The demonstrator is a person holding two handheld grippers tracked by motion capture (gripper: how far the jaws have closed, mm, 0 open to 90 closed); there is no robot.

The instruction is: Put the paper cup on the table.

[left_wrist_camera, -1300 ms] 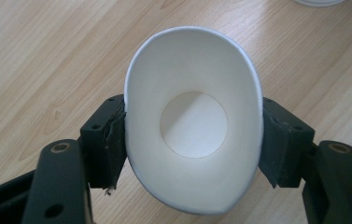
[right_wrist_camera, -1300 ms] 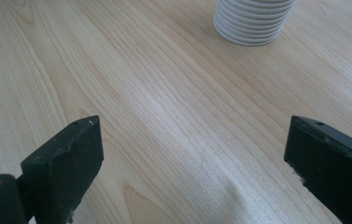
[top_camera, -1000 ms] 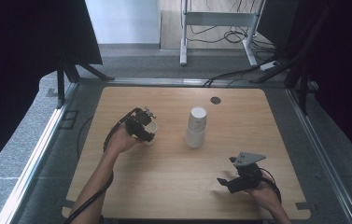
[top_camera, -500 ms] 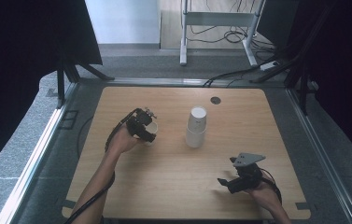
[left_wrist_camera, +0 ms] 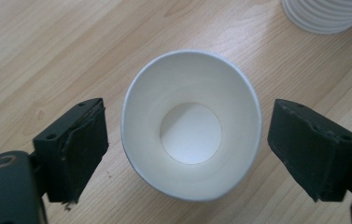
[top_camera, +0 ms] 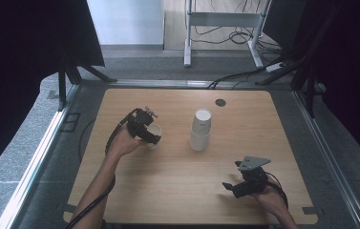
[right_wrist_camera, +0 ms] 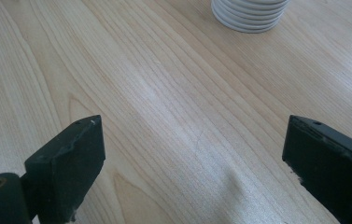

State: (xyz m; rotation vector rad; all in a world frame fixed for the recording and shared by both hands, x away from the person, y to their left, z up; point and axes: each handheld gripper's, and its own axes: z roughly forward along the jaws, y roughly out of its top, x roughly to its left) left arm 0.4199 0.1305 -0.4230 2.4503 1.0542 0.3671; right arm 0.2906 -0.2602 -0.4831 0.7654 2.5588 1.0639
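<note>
Paper cup (left_wrist_camera: 191, 126) upright near tabletop's left edge, just released: left gripper (left_wrist_camera: 187, 149) jaws just opening, clear of its rim. Stack of cups (top_camera: 200, 130) mid-table, more likely to unstack. Right gripper (right_wrist_camera: 192, 168) wide, empty.

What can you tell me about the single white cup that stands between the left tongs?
The single white cup looks like plain paper, with a thin rolled rim and a round flat bottom, and it is empty. It stands upright, mouth up, on the wooden table, left of the stack of cups and apart from it. The left tongs have just been opening: the jaws stand on either side of the cup with gaps, so nothing grips it.
</note>
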